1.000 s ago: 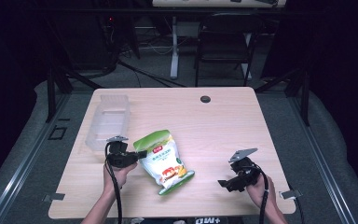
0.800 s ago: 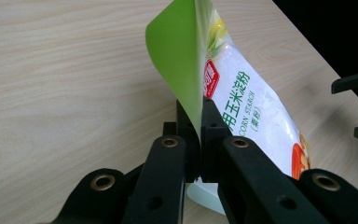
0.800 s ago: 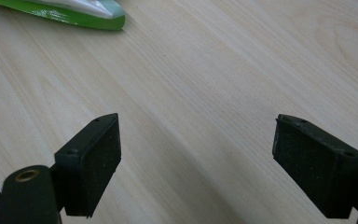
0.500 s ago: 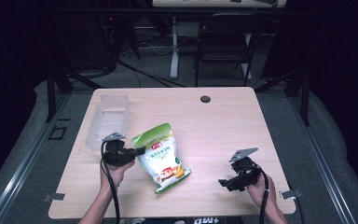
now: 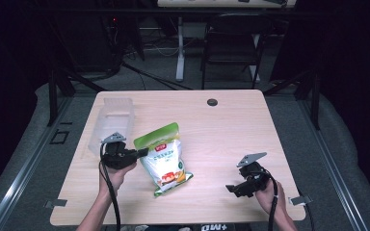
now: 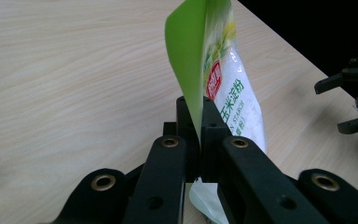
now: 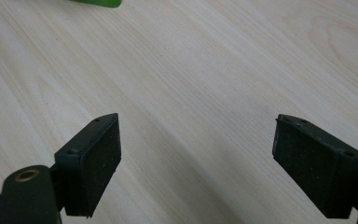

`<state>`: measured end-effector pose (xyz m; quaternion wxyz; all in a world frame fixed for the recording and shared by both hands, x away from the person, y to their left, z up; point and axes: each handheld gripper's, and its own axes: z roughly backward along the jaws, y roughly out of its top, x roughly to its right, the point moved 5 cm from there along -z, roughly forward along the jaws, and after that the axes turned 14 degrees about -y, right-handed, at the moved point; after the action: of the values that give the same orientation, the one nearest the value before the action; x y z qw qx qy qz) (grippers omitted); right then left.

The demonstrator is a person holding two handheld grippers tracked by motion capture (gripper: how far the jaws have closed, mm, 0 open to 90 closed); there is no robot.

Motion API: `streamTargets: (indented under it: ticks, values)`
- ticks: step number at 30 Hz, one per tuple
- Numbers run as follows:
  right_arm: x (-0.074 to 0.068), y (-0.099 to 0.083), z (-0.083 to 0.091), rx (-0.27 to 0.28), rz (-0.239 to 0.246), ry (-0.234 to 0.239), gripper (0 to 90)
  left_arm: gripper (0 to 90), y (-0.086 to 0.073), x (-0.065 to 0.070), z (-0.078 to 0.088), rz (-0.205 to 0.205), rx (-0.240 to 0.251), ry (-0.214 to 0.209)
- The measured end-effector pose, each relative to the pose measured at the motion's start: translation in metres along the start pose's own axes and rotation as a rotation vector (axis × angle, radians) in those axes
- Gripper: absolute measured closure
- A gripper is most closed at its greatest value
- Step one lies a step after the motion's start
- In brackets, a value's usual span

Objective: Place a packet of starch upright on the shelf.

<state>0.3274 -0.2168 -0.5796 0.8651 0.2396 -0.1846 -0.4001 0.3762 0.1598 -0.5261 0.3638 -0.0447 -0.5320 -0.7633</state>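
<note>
A green and white pouch of corn starch stands tilted in the middle of the wooden table, its top edge raised and its bottom end resting on the wood. My left gripper is shut on the pouch's green top edge; in the left gripper view the two black jaws pinch the green edge of the pouch at my left gripper. My right gripper rests at the table's front right, jaws wide apart. In the right gripper view my right gripper has only bare wood between its pads.
A clear plastic tub stands at the table's left side, just behind the left hand. A small black round cap sits near the far edge. Chairs and table legs stand in the dark beyond the table.
My left gripper has risen with the pouch's top edge, tipping the pouch more upright. The right gripper has stayed where it was.
</note>
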Motion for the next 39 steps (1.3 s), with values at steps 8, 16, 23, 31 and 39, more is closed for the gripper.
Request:
streamTargets:
  ticks: [8, 16, 23, 31, 39]
  values:
    - [0.002, -0.001, 0.0, -0.007, 0.007, -0.01, 14.7, 90.0, 0.015, 0.006, -0.003, -0.066, -0.056, -0.022]
    - [0.001, 0.0, 0.0, -0.01, 0.004, -0.008, 14.8, 90.0, 0.034, 0.02, -0.002, -0.171, -0.124, -0.048]
    - [0.001, 0.0, -0.001, -0.01, 0.01, -0.01, 14.8, 90.0, 0.057, 0.029, 0.004, -0.28, -0.175, -0.028]
    - [0.001, 0.0, -0.002, -0.012, 0.004, -0.006, 14.7, 90.0, 0.077, 0.023, 0.018, -0.355, -0.195, 0.024]
    - [0.001, 0.001, -0.003, -0.011, -0.002, -0.002, 14.7, 90.0, 0.099, 0.016, 0.033, -0.393, -0.177, 0.037]
